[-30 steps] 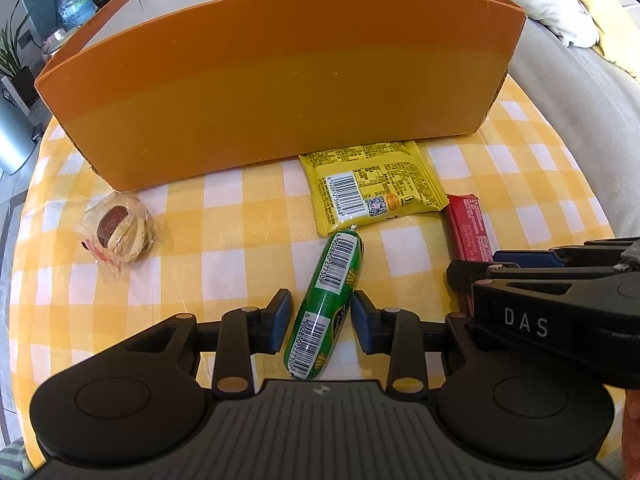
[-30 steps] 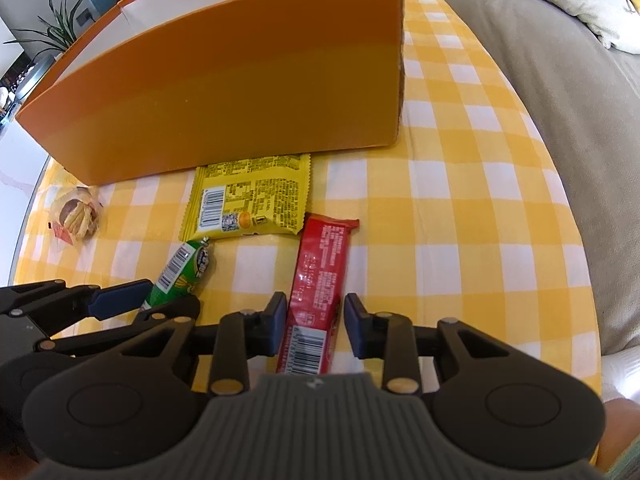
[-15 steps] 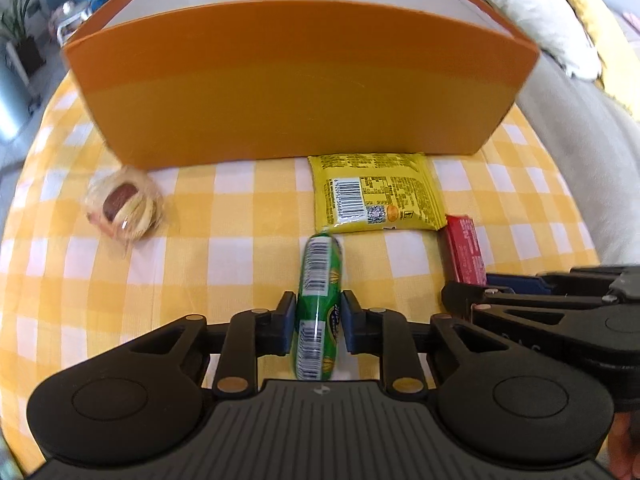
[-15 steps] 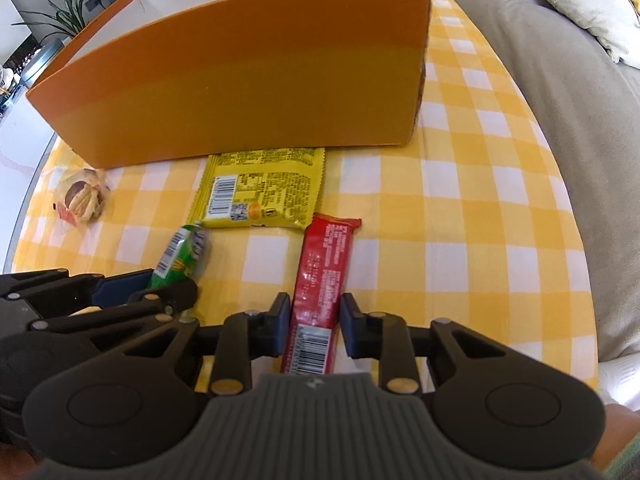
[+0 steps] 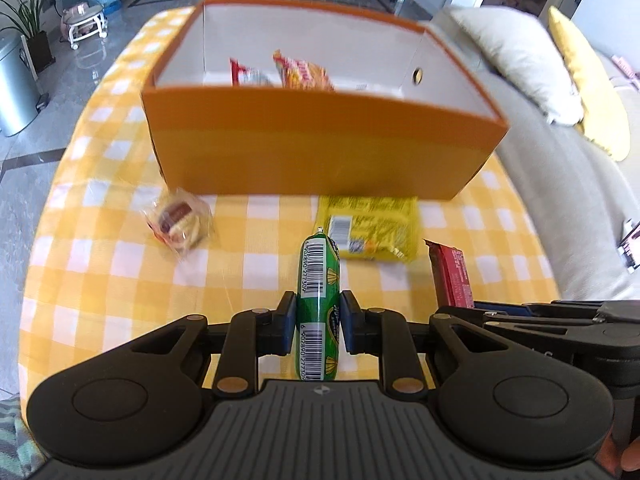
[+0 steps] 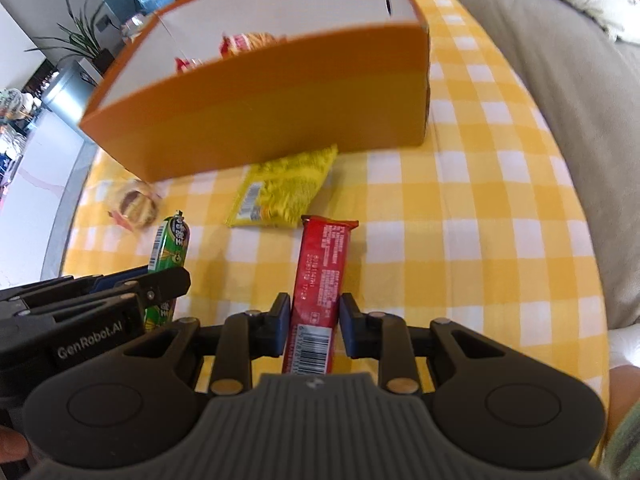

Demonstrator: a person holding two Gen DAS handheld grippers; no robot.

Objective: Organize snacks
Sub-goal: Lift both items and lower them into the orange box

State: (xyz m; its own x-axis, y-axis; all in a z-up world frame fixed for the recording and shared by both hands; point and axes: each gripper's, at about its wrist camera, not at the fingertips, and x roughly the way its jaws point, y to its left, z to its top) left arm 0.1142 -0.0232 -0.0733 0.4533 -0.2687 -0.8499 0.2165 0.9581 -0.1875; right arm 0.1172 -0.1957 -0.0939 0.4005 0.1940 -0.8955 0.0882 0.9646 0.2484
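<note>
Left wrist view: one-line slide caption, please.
Left hand-held gripper clamps a green sausage stick before the orange box; yellow packet remains on the checked cloth.

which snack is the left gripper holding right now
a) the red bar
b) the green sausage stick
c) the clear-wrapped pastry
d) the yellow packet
b: in the left wrist view the left gripper has its jaws shut on the green sausage stick; the red bar sits in the right gripper, and the yellow packet and clear-wrapped pastry lie on the checked cloth.
</note>
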